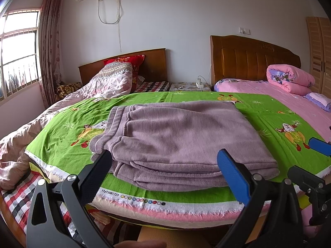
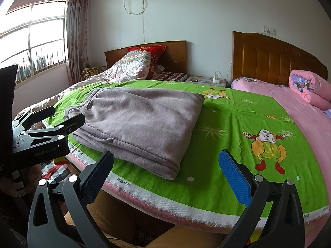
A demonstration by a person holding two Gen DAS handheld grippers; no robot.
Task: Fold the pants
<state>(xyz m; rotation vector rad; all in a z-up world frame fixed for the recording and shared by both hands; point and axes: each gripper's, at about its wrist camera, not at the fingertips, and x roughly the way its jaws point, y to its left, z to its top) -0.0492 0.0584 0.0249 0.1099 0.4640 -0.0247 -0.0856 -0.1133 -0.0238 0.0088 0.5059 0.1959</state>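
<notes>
1. The pants [image 1: 182, 140] lie on the green sheet [image 1: 269, 111] near the front edge of the bed, stacked in several layers, with the ribbed waistband and cuffs at the left end.
2. The left gripper [image 1: 163, 169] is spread wide and holds nothing; its tips frame the near edge of the stack, apart from the cloth as far as I can tell.
3. The right gripper [image 2: 165, 169] is also wide and empty, hanging off the front edge of the bed, right of the pants' near corner.
4. Judging by the compact bundle, the folding looks finished or nearly so; the step in hand seems to be letting go and checking.
5. If one more fold is wanted, both grippers would need to pinch all layers at one end together, since the thick stack could slide apart.
</notes>
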